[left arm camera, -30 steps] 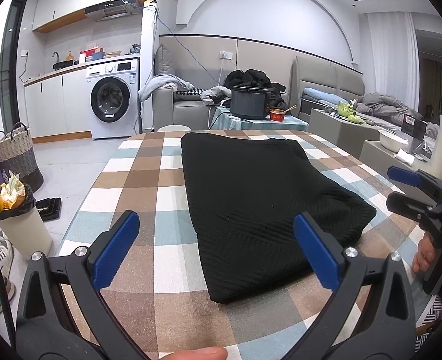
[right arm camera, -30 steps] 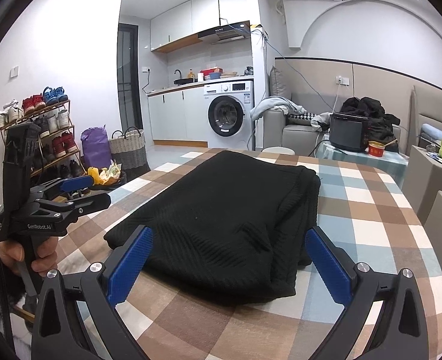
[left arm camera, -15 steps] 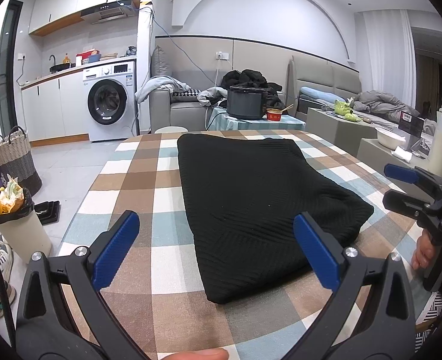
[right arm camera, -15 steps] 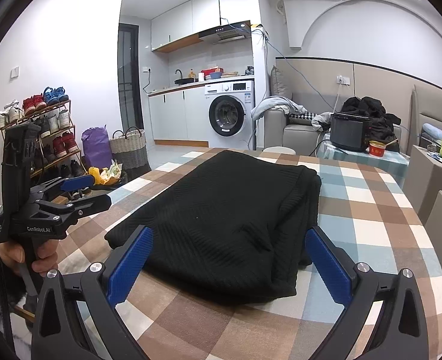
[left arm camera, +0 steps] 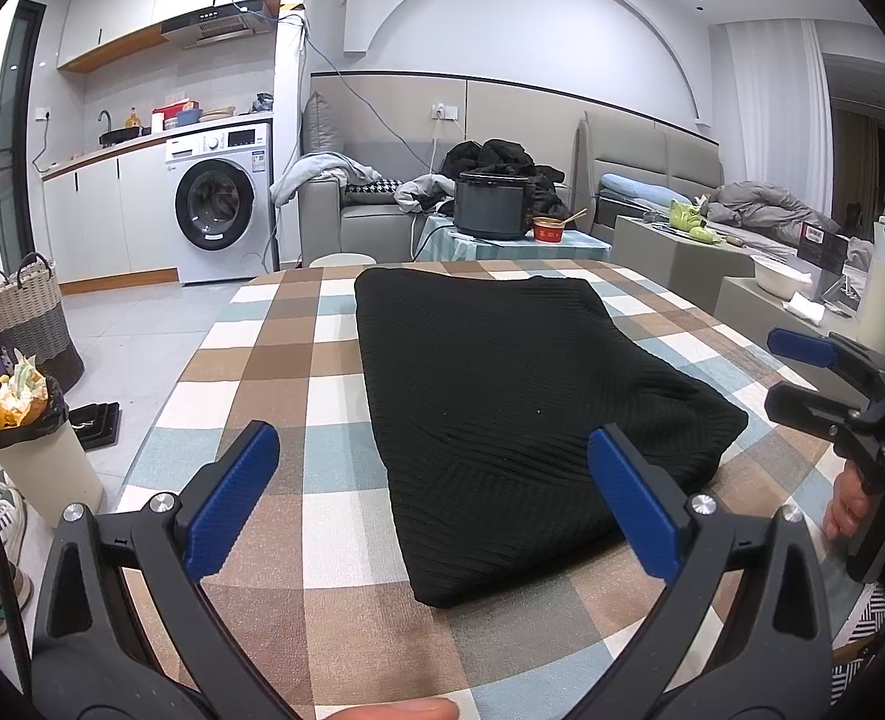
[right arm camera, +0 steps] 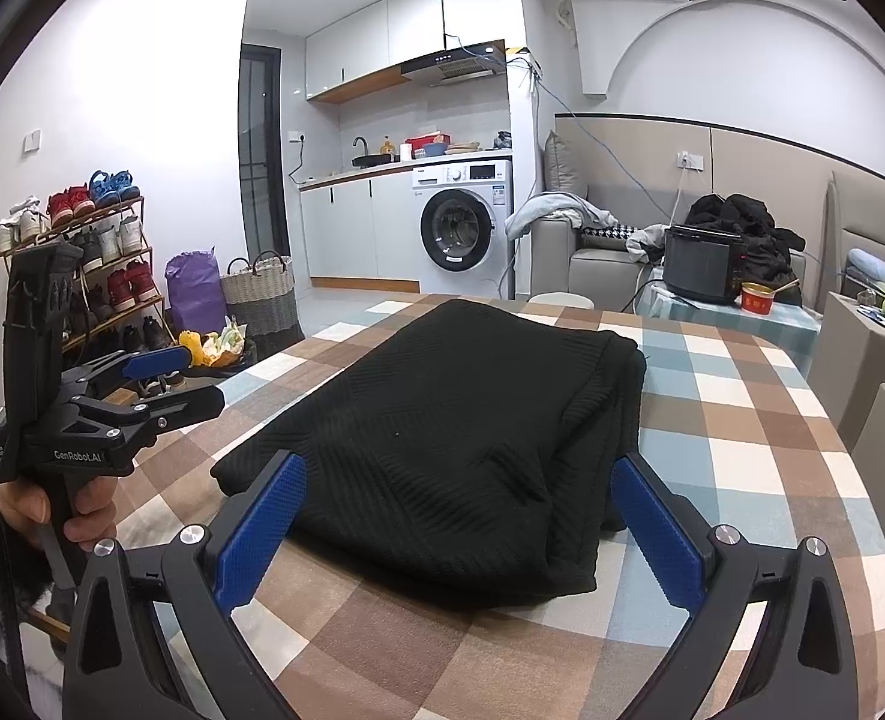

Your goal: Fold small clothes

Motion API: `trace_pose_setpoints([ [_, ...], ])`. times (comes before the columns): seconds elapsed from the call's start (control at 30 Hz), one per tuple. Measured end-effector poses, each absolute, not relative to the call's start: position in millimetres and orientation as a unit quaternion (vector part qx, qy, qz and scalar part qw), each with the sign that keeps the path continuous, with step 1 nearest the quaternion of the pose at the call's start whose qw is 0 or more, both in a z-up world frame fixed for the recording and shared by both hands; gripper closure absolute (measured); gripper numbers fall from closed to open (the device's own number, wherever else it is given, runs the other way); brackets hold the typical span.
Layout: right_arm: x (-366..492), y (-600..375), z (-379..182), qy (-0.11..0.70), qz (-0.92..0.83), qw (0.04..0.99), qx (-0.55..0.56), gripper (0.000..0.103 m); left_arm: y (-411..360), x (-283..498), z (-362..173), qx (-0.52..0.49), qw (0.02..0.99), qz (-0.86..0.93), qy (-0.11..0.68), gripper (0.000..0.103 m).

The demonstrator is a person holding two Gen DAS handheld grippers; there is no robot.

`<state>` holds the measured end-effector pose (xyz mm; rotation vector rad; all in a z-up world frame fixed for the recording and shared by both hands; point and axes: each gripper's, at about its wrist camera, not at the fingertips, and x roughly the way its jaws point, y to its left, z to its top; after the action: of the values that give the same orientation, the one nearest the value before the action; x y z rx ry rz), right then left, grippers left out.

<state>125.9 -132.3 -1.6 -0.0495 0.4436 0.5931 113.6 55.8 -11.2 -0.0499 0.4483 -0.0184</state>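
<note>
A black ribbed knit garment [left arm camera: 520,402] lies folded into a thick rectangle on the checked tablecloth [left arm camera: 262,360]; it also shows in the right wrist view [right arm camera: 460,444]. My left gripper [left arm camera: 436,498] is open and empty, held above the near left corner of the garment. My right gripper [right arm camera: 460,522] is open and empty, held above the garment's near edge. Each gripper shows in the other's view: the right gripper [left arm camera: 814,378] at the table's right side, the left gripper [right arm camera: 166,384] at the left side. Neither touches the cloth.
A bin with rubbish [left arm camera: 28,438] and a woven basket [left arm camera: 28,312] stand on the floor left of the table. A shoe rack [right arm camera: 94,264], a washing machine [right arm camera: 466,228] and a sofa with clothes [left arm camera: 382,204] lie beyond. A side table holds a dark cooker [left arm camera: 490,204].
Both grippers have stayed open and almost still. The left wrist view has drifted slightly, with the garment sitting a little further left in it.
</note>
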Motion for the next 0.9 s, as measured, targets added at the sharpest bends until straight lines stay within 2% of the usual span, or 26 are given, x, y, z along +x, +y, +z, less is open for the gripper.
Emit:
trace_pose_setpoints([
  [0.9,134.9,-133.5,-5.6,0.216,0.301,0.928,-0.027,0.0,58.0,110.2,-8.8,-0.023,0.975,-0.003,0.22,0.001],
])
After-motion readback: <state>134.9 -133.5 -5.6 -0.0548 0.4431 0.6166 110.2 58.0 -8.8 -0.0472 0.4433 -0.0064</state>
